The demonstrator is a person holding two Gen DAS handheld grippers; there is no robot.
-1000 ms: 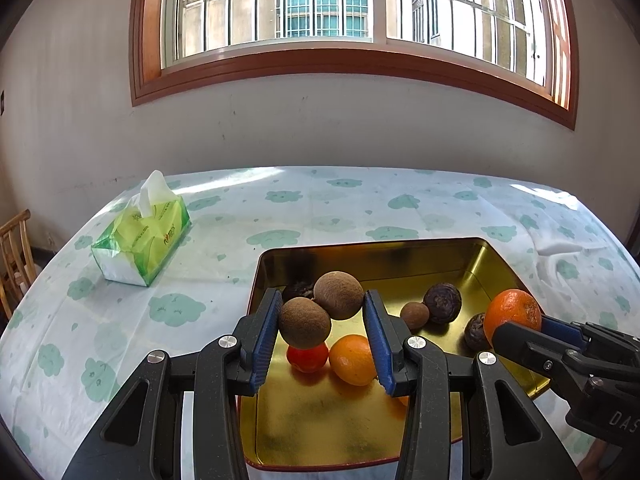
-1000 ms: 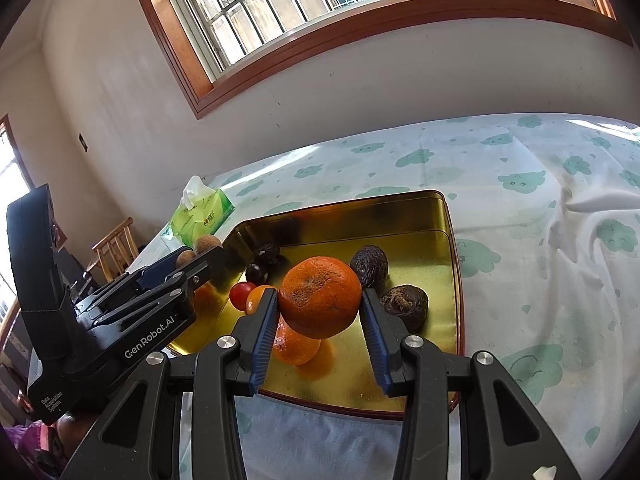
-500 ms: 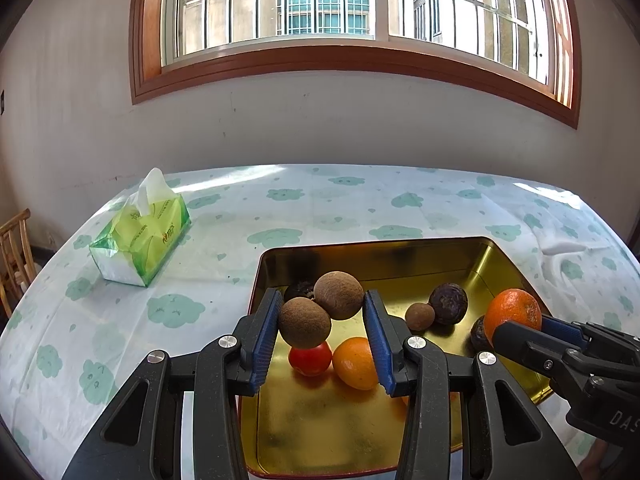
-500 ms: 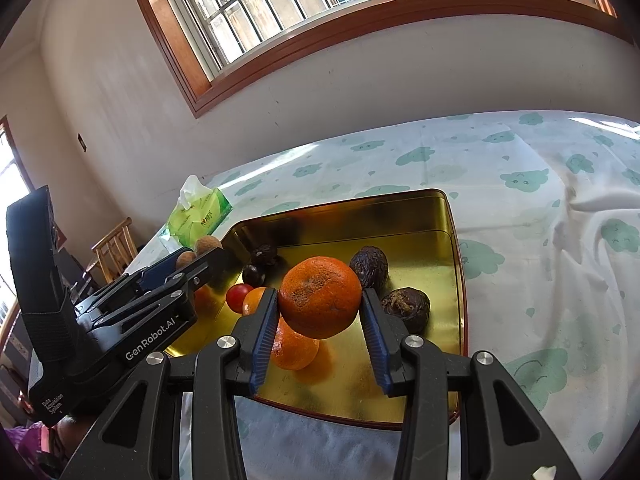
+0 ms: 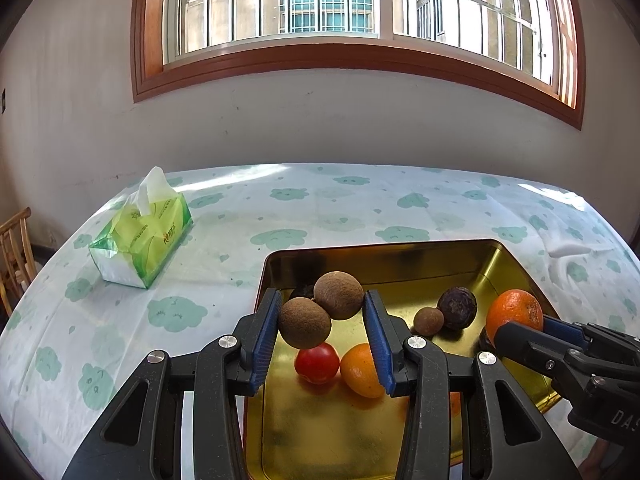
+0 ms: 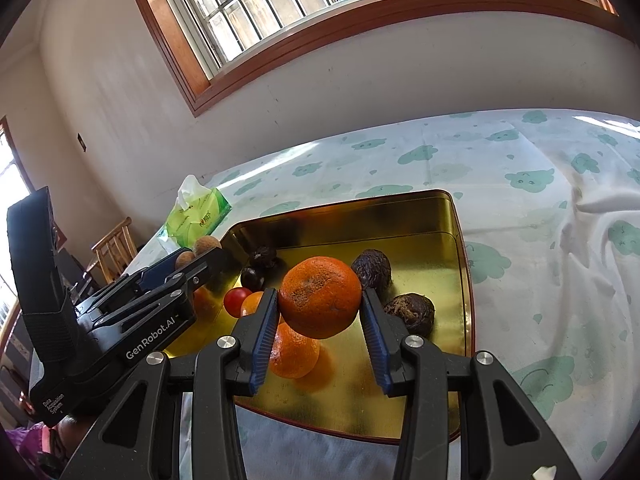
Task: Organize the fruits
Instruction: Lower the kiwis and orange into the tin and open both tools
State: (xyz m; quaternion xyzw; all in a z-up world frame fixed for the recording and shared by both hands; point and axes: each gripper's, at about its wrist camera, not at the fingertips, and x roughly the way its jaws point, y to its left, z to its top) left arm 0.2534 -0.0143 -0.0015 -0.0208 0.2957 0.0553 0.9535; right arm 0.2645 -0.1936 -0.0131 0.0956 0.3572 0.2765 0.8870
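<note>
**Both grippers carrying fruit over the gold tray**

The left gripper (image 5: 322, 326) is clamping two brown round fruits (image 5: 320, 312) side by side between its blue pads, holding them in the air above the left part of the gold tray (image 5: 400, 256); the right gripper (image 6: 320, 320) is squeezing a large orange (image 6: 320, 297) between its own pads, lifted clear of the tray floor; in the left wrist view that gripper is reaching in from the right, its orange hanging over the tray's right edge.

Inside the tray a red tomato (image 5: 317, 363) and a small orange (image 5: 360, 370) are lying just beside each other under the left gripper; a small brown fruit (image 5: 428, 321) is sitting against a dark wrinkled fruit (image 5: 457, 308) further right; in the right wrist view another orange (image 6: 294, 354) is resting below the held one, with two dark wrinkled fruits (image 6: 410, 312) to its right and two more dark fruits (image 6: 258, 266) near the tray's far left corner.

The tray is standing on a tablecloth with green clouds (image 5: 176, 314); a green tissue pack (image 5: 142, 236) is lying well to the tray's left.
</note>
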